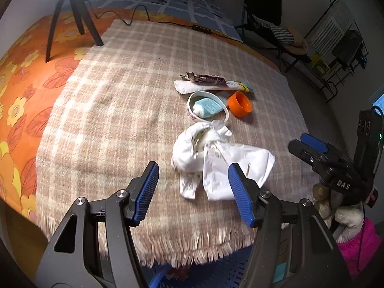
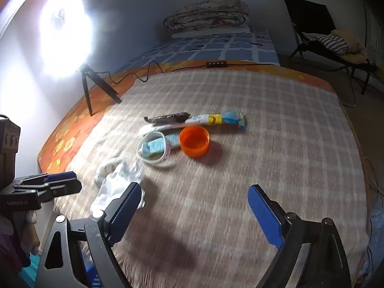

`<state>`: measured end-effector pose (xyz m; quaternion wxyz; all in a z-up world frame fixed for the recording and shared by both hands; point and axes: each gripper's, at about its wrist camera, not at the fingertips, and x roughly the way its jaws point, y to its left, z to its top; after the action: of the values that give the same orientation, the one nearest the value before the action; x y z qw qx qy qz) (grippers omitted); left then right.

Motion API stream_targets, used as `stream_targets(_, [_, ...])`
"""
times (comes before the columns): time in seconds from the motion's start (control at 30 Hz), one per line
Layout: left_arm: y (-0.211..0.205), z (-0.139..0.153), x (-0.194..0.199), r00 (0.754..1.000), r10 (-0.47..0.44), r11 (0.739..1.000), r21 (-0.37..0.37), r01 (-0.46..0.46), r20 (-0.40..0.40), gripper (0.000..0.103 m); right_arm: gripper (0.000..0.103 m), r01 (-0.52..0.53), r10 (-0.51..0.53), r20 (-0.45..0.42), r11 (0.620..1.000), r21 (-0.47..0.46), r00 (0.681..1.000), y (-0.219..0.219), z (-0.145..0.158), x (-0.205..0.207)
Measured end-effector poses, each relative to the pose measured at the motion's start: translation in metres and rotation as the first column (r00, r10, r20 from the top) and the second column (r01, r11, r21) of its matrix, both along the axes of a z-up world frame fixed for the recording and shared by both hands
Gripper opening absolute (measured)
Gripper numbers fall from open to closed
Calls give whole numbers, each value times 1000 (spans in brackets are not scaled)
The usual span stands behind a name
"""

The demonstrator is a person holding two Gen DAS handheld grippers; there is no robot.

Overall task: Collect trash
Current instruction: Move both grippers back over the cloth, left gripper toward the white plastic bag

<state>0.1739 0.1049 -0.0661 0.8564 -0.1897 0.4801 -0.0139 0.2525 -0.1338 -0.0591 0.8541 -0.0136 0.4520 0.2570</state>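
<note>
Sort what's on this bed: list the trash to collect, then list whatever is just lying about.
Trash:
crumpled white bag
orange cap
white ring around a blue tube
brown wrapper
long printed tube

Lying about:
tripod
cable remote
folding chair

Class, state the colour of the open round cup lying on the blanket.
Orange cup; clearest in the right wrist view.

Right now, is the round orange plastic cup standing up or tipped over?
Tipped: the round orange plastic cup lies on its side, its empty mouth facing the camera.
</note>
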Motion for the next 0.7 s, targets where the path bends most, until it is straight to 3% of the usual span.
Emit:
stream_targets(0.6, [12, -40, 47, 997, 1, 997, -80, -8, -82, 62, 72, -11, 11, -84, 1000, 0, 996, 44, -44, 68])
stream_targets(0.7, [12, -43, 51, 996, -4, 996, -85, -3, -87, 56, 71, -7, 6, -93, 1000, -6, 996, 49, -51, 76])
